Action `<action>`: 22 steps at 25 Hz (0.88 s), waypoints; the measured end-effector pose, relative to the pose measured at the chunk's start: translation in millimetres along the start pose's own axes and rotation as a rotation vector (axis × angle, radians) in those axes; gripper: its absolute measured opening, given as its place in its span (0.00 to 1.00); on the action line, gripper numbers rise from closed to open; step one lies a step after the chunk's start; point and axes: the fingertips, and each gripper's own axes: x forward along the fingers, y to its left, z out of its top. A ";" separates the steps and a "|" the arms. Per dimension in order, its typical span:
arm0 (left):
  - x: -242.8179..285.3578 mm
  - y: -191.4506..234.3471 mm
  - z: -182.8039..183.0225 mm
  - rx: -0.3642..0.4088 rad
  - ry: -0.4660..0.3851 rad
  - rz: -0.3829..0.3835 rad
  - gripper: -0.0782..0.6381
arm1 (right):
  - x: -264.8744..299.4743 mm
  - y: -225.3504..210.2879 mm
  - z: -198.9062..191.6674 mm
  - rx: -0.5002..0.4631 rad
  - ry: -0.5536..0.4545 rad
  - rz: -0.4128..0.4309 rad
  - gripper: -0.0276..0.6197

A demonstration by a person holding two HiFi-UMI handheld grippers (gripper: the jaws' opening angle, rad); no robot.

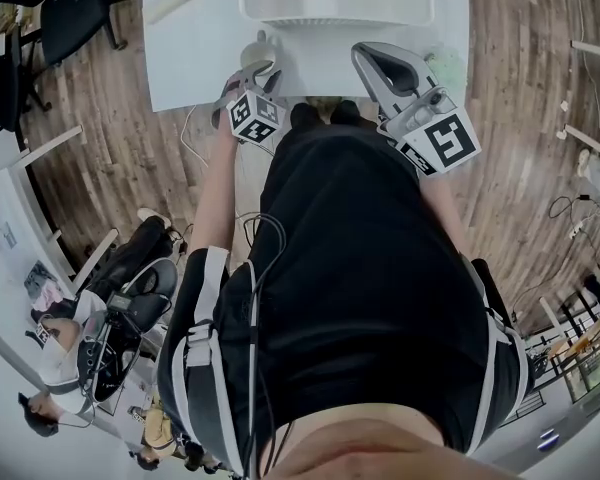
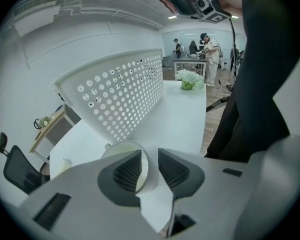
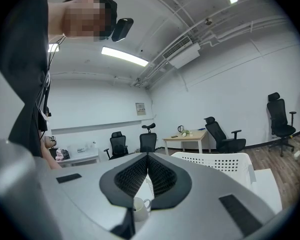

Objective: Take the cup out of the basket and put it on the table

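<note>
Left gripper point(image 2: 150, 156) is standing spread, with one jaw reaching inside the cup point(image 2: 149, 179) and the other outside its wall, the pads not pressing on it. The cup is sitting upright on the white table point(image 2: 177, 119), just beside the perforated basket point(image 2: 120, 96). Right gripper point(image 3: 147, 156) is hovering pressed together, carrying nothing.

On the bench point(image 1: 195, 63) the basket point(image 1: 335, 18) sits at the far side. The cup point(image 1: 263, 46) stands on the bench just before the basket's left corner, under the left hand-held gripper point(image 1: 260, 68). The right hand-held gripper point(image 1: 365, 56) is beside it, with flowers point(image 1: 446, 65) further right.
</note>
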 end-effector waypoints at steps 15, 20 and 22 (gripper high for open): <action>-32.3 8.8 27.9 -0.055 -0.159 0.077 0.14 | -4.6 -4.6 1.0 0.002 -0.009 -0.007 0.07; -69.0 23.5 72.6 -0.201 -0.338 0.083 0.14 | -6.1 -5.3 3.1 -0.002 -0.014 -0.007 0.07; -88.9 30.2 95.5 -0.286 -0.435 0.065 0.13 | -6.2 -4.7 4.2 -0.003 -0.018 -0.006 0.07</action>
